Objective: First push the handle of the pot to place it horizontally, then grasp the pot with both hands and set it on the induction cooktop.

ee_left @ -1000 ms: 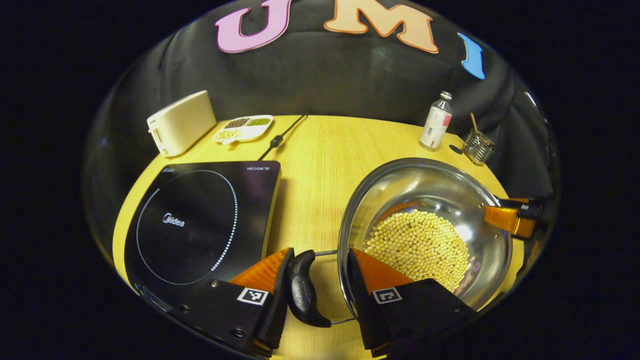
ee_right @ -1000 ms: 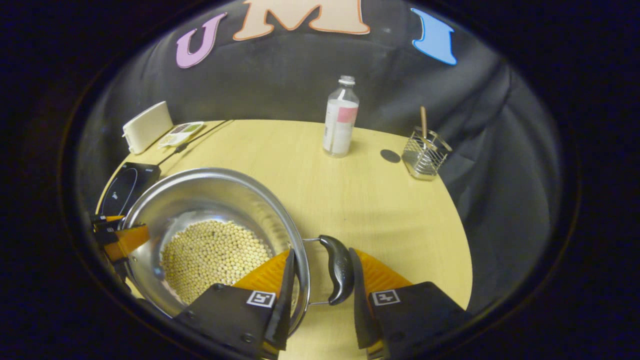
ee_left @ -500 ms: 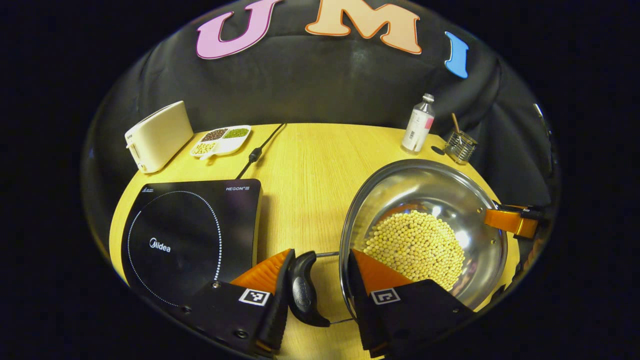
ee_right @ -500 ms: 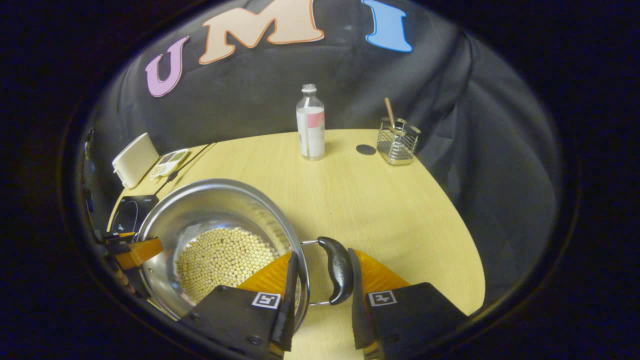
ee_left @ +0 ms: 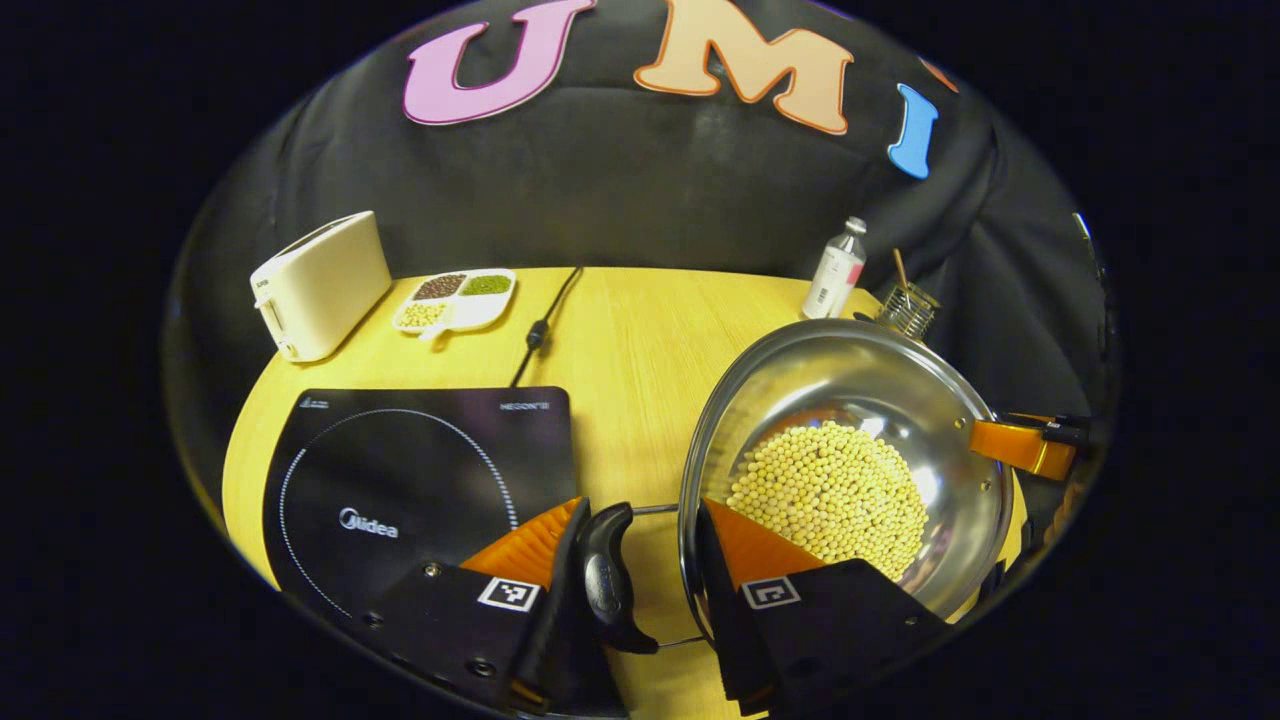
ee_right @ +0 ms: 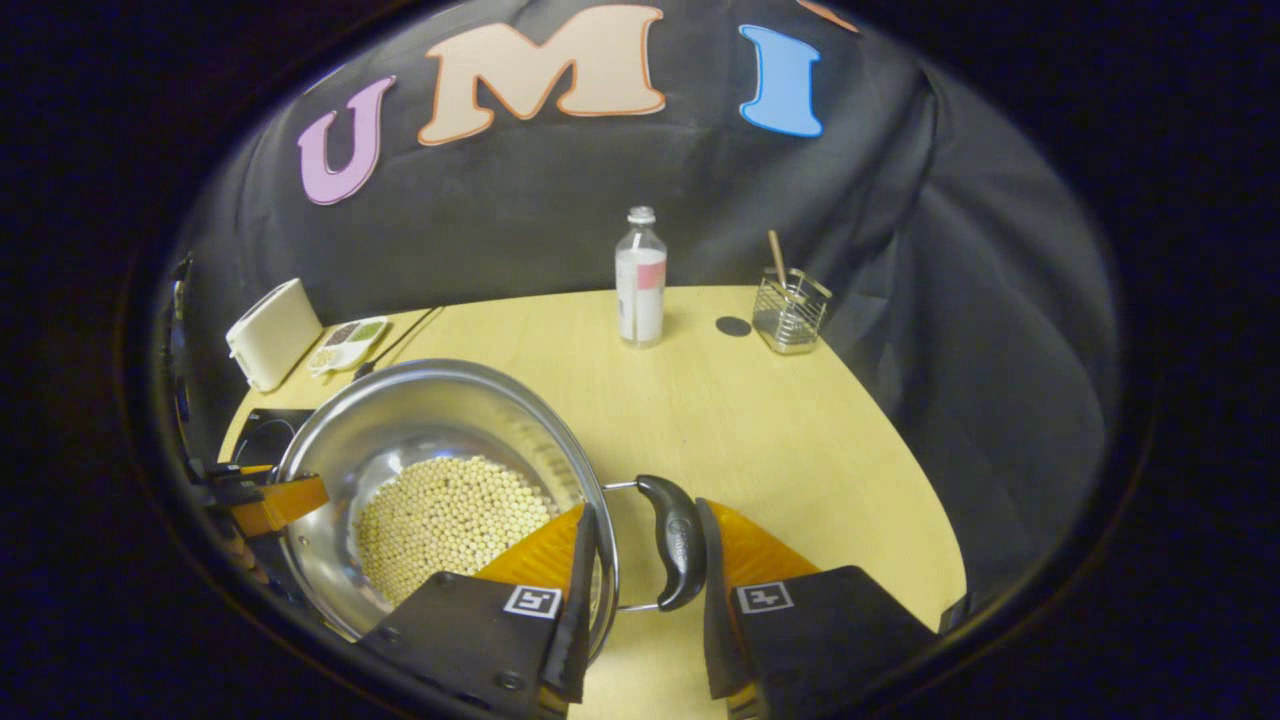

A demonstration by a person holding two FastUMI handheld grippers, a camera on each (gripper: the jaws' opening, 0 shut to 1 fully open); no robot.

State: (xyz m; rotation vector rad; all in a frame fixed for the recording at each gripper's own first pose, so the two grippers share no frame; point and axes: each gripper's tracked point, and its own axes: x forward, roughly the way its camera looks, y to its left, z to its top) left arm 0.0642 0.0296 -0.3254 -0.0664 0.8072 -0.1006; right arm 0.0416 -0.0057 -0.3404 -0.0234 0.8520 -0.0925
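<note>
1. Yellow wood table (ee_left: pixel 620 340) fills my booth, with black cloth behind.
2. My left gripper view gives the induction cooktop (ee_left: pixel 420 470) whole; my right gripper view gives just its corner.
3. Between my hands sits the pot (ee_left: pixel 850 440), beside the cooktop, holding pale beans (ee_left: pixel 830 490).
4. My left gripper (ee_left: pixel 630 575) straddles one black handle (ee_left: pixel 603 580) and the rim; I cannot tell whether it clamps.
5. My right gripper (ee_right: pixel 640 560) does likewise at the other handle (ee_right: pixel 675 540).
6. Farther back stand a toaster (ee_left: pixel 320 285), a divided dish (ee_left: pixel 455 297) of beans, a bottle (ee_right: pixel 640 290) and a wire holder (ee_right: pixel 790 312).
</note>
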